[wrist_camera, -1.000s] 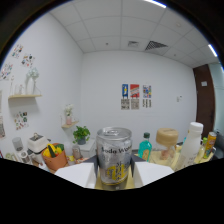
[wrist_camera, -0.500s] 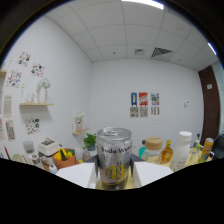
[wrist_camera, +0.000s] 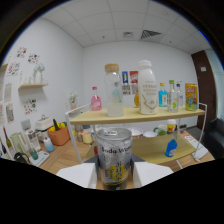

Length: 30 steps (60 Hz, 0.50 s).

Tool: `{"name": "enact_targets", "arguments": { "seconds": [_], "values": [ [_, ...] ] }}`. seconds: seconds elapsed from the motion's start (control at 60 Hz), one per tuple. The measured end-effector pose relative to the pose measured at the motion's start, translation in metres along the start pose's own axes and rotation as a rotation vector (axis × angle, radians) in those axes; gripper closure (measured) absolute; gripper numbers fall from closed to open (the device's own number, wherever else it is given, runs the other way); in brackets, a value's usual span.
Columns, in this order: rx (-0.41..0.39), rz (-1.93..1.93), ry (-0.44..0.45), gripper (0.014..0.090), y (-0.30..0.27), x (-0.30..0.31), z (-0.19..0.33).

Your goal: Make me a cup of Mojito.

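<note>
A silver soda water can point(wrist_camera: 114, 156) with black lettering and a yellow patch stands upright between my white fingers point(wrist_camera: 80, 176), and both press on its sides. My gripper point(wrist_camera: 115, 177) holds it lifted in front of a wooden two-tier shelf point(wrist_camera: 150, 115). On the upper tier behind the can stand a clear bottle with a tan cap point(wrist_camera: 113, 90), a pink bottle point(wrist_camera: 96, 99) and a white bottle point(wrist_camera: 147, 94). The can's base is hidden between the fingers.
Further along the upper tier are a blue bottle point(wrist_camera: 162, 95), green-capped bottles point(wrist_camera: 173, 95) and a yellow box point(wrist_camera: 191, 96). A blue bottle point(wrist_camera: 171, 147) and cups sit on the lower tier. An orange holder point(wrist_camera: 59, 135) and jars stand on the wooden counter beside it. Posters hang on the far wall.
The view has swung toward the shelf and come closer and lower; its bottles now loom above the can. The can stays held between the fingers.
</note>
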Motion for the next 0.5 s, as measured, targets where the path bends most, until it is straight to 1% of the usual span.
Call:
{"name": "enact_targets", "arguments": {
  "seconds": [0.15, 0.233, 0.333, 0.5],
  "values": [
    [-0.036, 0.009, 0.015, 0.0552, 0.064, 0.021, 0.011],
    [-0.045, 0.055, 0.01, 0.0552, 0.084, 0.027, 0.014],
    [-0.05, 0.189, -0.008, 0.055, 0.093, 0.031, 0.017],
    [-0.039, 0.603, -0.059, 0.055, 0.081, 0.032, 0.02]
  ]
}}
